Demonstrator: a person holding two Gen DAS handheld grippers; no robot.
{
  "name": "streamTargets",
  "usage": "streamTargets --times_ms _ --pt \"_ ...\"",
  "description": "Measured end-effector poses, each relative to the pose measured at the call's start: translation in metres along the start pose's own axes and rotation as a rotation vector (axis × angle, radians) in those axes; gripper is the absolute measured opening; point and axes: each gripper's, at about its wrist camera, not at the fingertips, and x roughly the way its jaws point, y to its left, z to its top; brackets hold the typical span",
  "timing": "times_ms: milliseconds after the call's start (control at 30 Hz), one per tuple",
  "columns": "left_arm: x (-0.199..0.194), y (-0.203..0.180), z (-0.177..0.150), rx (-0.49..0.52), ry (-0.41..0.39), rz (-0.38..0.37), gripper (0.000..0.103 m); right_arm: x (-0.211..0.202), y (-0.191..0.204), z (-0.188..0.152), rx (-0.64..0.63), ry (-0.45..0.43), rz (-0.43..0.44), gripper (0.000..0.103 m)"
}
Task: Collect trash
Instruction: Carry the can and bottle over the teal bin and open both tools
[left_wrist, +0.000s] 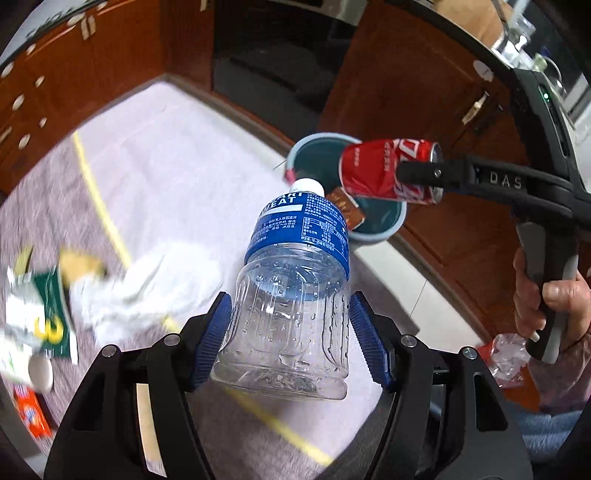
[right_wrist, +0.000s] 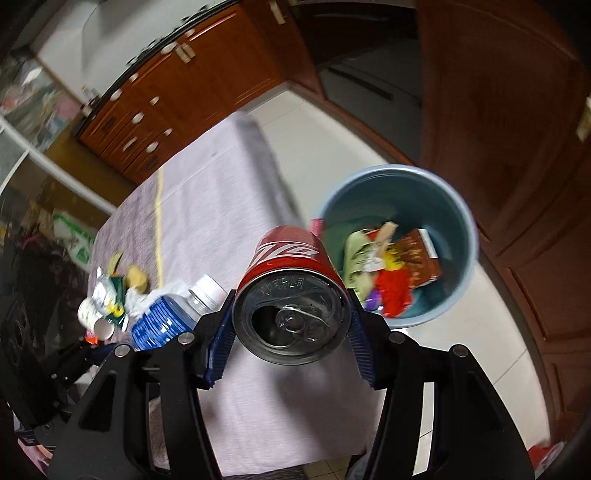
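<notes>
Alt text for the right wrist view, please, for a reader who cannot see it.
The right tongs grip a red soda can, opened top facing the camera, above the cloth-covered table's edge. Beyond it on the floor stands a blue bin holding wrappers; more litter and a blue-labelled plastic bottle lie left.

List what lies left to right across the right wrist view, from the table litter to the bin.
White cup → green wrapper → plastic bottle → red soda can in the right gripper → blue trash bin.
</notes>
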Motion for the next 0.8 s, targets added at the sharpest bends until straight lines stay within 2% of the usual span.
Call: streamTargets --times_ms 200,433,800 --pt "0.024 -0.03 0.045 0.07 -0.008 -0.008 0.067 -0.008 -0.055 0.011 0.097 -0.025 -0.04 0.053" --pt "0.066 -0.051 0.097 0.08 0.026 -0.035 0.067 -0.004 -0.1 0.016 0.184 -0.017 -0.074 0.053" --pt "0.139 -0.065 0.127 0.101 0.156 -0.019 0.068 0.03 -0.131 0.02 0.237 0.051 -0.099 0.053"
